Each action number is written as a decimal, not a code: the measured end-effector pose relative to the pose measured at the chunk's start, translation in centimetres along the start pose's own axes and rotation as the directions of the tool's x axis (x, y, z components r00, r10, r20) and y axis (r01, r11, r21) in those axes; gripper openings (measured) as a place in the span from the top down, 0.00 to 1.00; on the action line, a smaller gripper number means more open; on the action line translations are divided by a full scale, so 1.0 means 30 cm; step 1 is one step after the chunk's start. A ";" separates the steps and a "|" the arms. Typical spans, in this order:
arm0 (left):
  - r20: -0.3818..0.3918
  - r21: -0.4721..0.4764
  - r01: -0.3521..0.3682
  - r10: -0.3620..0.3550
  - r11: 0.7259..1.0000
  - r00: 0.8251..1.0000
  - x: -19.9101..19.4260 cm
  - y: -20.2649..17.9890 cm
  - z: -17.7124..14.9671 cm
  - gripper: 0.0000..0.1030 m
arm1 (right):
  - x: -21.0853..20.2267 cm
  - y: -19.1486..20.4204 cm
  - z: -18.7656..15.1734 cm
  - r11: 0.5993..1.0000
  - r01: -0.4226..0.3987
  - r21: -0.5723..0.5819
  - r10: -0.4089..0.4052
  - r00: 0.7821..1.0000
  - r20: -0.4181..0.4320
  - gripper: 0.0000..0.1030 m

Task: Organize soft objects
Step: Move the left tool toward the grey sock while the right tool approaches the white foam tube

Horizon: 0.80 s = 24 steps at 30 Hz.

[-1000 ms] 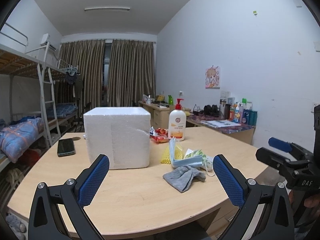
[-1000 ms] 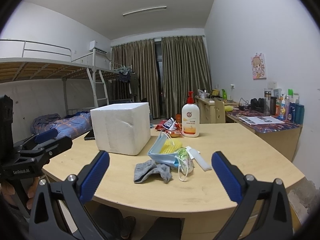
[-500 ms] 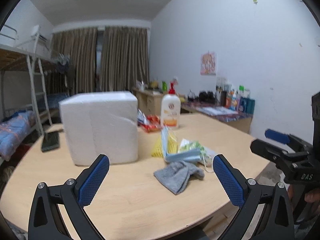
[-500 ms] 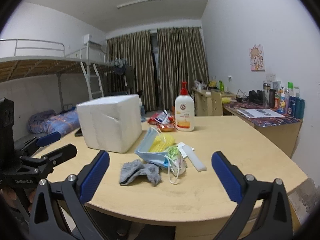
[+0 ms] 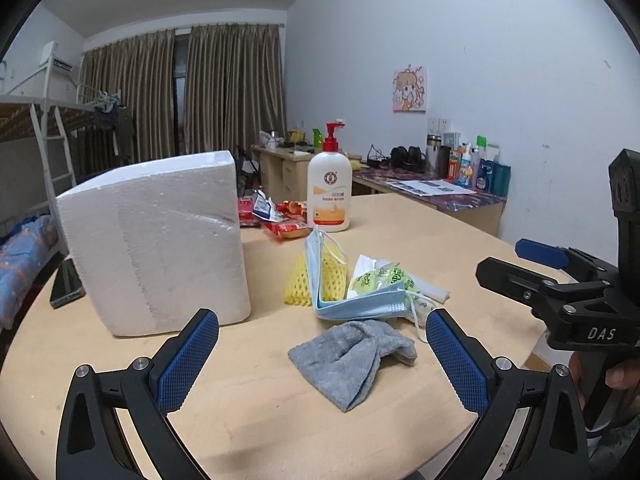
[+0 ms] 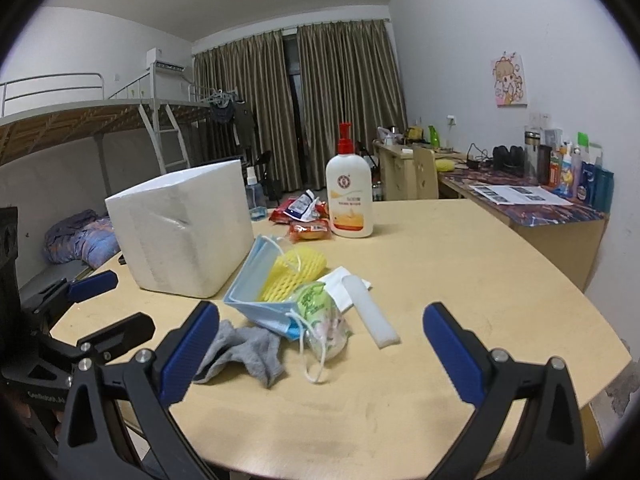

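Ahead, grey sock (image 5: 354, 354) between wide left tongs (image 5: 322, 356), right tongs (image 6: 320, 354) wide (empty).

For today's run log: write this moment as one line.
left tool: open, empty | right tool: open, empty | crumpled grey cloth sock: on table, ungrasped

the left gripper (image 5: 322, 354) is sitting low with its two blue fingers (image 5: 188, 360) spread wide apart, holding nothing. the right gripper (image 6: 320, 354) is doing the same, its blue fingers (image 6: 450, 354) wide apart and bare. each gripper is pointing forward, side by side. a hand (image 5: 618, 372) is gripping the right gripper's handle from below.
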State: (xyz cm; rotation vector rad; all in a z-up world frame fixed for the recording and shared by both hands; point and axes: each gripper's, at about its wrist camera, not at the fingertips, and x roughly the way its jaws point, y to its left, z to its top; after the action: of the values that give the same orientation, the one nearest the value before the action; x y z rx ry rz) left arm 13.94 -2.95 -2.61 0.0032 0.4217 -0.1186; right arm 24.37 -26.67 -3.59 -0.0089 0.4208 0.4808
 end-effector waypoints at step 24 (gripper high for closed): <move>-0.189 0.000 0.072 -0.071 0.997 0.979 0.219 -0.013 -0.016 0.08 | 0.151 -0.125 0.035 0.999 0.010 0.044 -0.006 0.996 -0.088 0.00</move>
State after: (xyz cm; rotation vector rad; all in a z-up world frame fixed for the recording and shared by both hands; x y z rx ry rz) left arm 19.65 -4.08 -5.74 0.0064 0.6114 -0.1914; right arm 30.12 -27.87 -4.76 0.0106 0.5178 0.4641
